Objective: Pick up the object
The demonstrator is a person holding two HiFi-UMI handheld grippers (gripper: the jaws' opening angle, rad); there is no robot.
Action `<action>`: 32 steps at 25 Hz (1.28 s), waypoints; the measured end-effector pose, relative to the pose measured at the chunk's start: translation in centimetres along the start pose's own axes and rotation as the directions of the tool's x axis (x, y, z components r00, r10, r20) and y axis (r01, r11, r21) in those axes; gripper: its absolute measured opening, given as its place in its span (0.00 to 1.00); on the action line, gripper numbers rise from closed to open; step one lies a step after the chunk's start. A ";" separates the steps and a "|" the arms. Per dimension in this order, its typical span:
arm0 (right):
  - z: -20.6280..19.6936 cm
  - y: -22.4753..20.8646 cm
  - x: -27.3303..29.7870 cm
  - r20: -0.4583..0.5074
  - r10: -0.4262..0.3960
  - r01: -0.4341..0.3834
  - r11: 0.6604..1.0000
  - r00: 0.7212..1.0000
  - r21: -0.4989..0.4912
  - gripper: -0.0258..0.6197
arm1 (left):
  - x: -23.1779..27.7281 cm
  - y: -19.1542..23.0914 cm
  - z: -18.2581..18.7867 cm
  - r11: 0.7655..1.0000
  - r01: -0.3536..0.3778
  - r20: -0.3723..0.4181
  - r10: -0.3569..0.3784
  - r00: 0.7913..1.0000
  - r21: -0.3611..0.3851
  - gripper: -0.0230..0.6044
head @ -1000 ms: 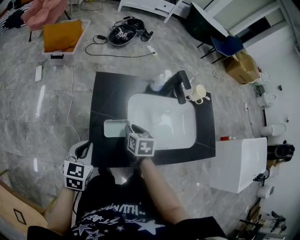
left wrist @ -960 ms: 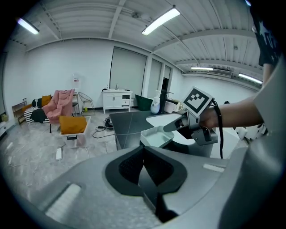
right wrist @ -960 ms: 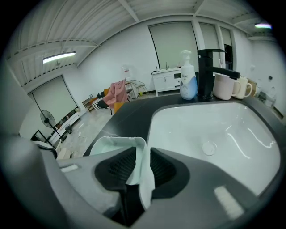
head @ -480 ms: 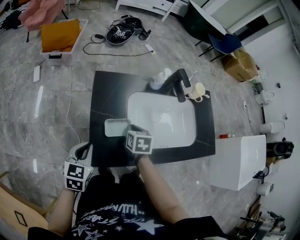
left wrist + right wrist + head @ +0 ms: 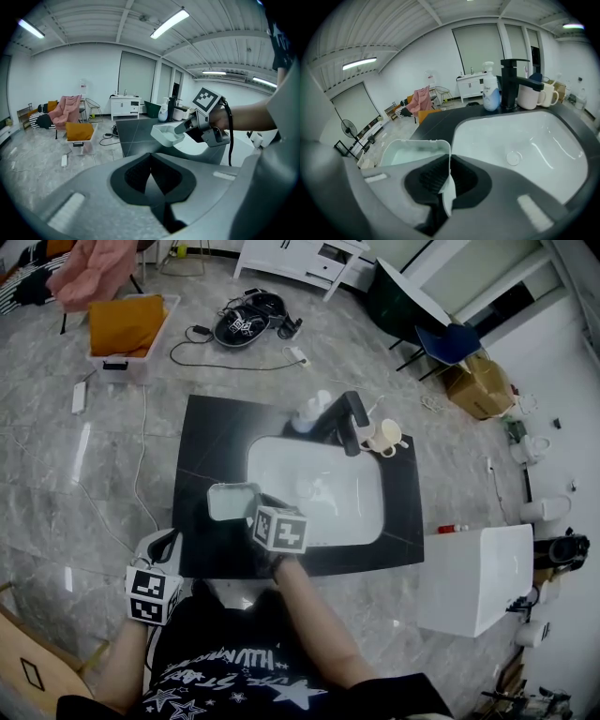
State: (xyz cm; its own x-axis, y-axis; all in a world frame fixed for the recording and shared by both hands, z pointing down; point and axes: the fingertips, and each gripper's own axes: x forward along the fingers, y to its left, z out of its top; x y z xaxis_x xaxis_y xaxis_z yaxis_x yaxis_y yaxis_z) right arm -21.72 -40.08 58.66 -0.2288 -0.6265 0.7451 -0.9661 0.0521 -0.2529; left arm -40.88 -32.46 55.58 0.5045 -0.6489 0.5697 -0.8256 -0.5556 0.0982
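Observation:
A pale, shallow rectangular tray (image 5: 228,501) is at the left rim of the white sink, over the black counter (image 5: 202,442). My right gripper (image 5: 255,506) is closing tight on it, with the tray's right wall (image 5: 449,154) pinched between the pads. In the left gripper view the tray (image 5: 167,134) looks raised a little off the counter and tilted. My left gripper (image 5: 166,543) hangs low off the counter's front left corner. Its jaws (image 5: 151,177) meet with nothing between them.
The white sink basin (image 5: 323,491) fills the counter's middle, with a black faucet (image 5: 348,420), a soap bottle (image 5: 314,409) and cream mugs (image 5: 385,437) behind it. A white cabinet (image 5: 473,576) stands at the right. An orange-filled bin (image 5: 125,326) and cables lie on the floor beyond.
My right gripper has closed on the tray's wall, and the tray has come slightly up from the counter. The left gripper has hardly moved.

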 end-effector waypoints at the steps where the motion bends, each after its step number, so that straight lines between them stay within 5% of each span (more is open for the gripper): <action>1: 0.3 -0.2 -0.3 0.005 0.011 -0.011 1.000 1.000 -0.002 0.06 | -0.1 -0.3 0.1 1.000 -0.012 0.003 0.012 1.000 -0.003 0.05; 20: 2.6 -6.4 -4.5 0.010 0.222 -0.218 0.966 0.975 -0.138 0.06 | -0.2 -8.7 2.3 0.964 -0.250 0.046 0.255 0.966 -0.086 0.05; 32: 1.5 -11.3 -8.1 -0.022 0.346 -0.341 0.908 0.938 -0.245 0.06 | -1.3 -16.4 1.0 0.897 -0.407 0.032 0.418 0.908 -0.171 0.05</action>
State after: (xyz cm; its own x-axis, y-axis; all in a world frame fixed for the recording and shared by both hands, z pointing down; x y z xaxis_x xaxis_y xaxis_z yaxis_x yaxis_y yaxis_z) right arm -8.79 -36.72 54.56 -0.5516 -0.5522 0.6252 -0.8283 0.4513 -0.3322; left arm -27.74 -23.01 52.36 0.1208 -0.8382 0.5319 -0.9894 -0.1453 -0.0043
